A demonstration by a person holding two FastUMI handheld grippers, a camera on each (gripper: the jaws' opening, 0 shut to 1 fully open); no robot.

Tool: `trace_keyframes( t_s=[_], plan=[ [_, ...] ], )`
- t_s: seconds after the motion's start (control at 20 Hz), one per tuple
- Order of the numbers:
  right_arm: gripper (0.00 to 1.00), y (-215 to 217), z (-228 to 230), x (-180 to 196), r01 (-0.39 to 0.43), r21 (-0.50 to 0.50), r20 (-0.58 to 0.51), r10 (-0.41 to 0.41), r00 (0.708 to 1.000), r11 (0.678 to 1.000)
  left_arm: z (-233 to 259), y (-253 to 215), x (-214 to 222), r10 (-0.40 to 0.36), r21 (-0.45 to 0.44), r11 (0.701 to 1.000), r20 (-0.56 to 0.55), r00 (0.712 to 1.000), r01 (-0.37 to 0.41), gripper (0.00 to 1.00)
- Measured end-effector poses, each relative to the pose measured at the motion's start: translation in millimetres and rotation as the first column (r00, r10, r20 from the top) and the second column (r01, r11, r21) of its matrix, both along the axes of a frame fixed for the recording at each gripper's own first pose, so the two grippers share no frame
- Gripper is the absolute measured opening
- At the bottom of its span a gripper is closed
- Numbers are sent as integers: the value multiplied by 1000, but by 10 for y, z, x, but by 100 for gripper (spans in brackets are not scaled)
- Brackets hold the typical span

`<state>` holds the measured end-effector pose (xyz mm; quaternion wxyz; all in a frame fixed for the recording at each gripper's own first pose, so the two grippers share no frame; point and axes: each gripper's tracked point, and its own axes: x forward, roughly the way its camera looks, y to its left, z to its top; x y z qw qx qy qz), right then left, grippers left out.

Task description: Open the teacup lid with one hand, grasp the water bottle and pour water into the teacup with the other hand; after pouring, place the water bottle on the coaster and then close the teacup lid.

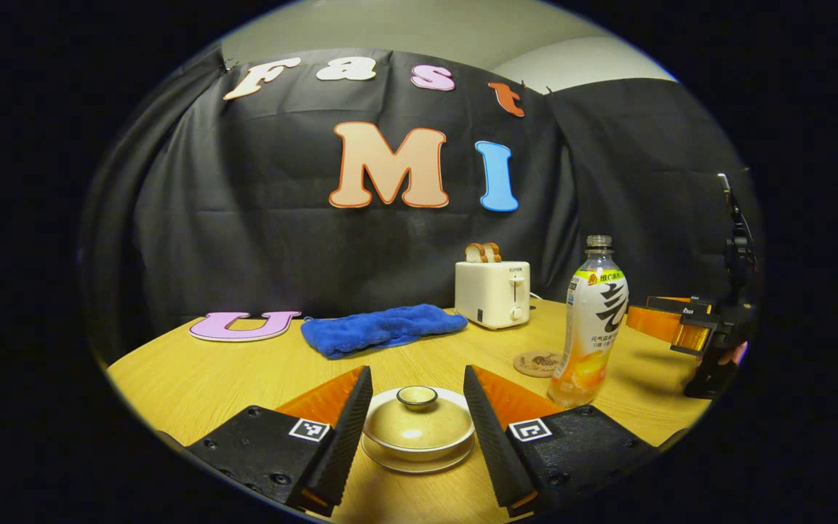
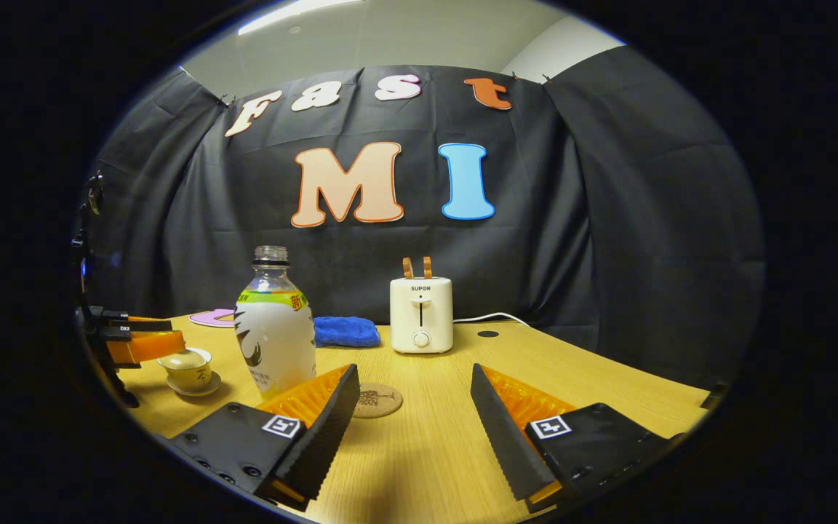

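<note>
Coaster (image 1: 537,363) partly hidden behind the water bottle (image 1: 588,327); teacup's (image 2: 188,370) inside unseen — lidded.

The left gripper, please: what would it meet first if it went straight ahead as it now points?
Most likely the lidded cream ceramic teacup, centred between the open left gripper's fingers; exact depth is unclear.

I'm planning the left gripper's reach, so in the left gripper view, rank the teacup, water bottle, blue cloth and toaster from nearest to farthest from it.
1. Teacup, lid on, between the open fingers.
2. Water bottle, ahead to the right, beside the coaster.
3. Blue cloth, farther back, centre-left.
4. Toaster, just behind the cloth's right end, near the wall.
</note>
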<state>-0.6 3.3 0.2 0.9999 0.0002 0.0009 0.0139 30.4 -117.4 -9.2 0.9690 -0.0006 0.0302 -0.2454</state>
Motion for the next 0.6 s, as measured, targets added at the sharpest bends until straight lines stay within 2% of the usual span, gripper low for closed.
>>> trace_keyframes(
  t_s=[0.1, 0.3, 0.6],
  plan=[
    [95, 9, 6, 0, -5, 1, 0, 5, 1000, 1000, -75, -33, 25, -15, 18, 1000, -40, 999, 15, 70],
    [95, 25, 10, -12, -15, 1, 0, 15, 1000, 1000, -167, -78, 60, -38, 59, 997, -98, 994, 44, 66],
    [98, 34, 6, -10, -19, 1, 1, 19, 1000, 1000, -114, -4, 107, -19, 40, 999, -80, 997, 22, 38]
  ],
)
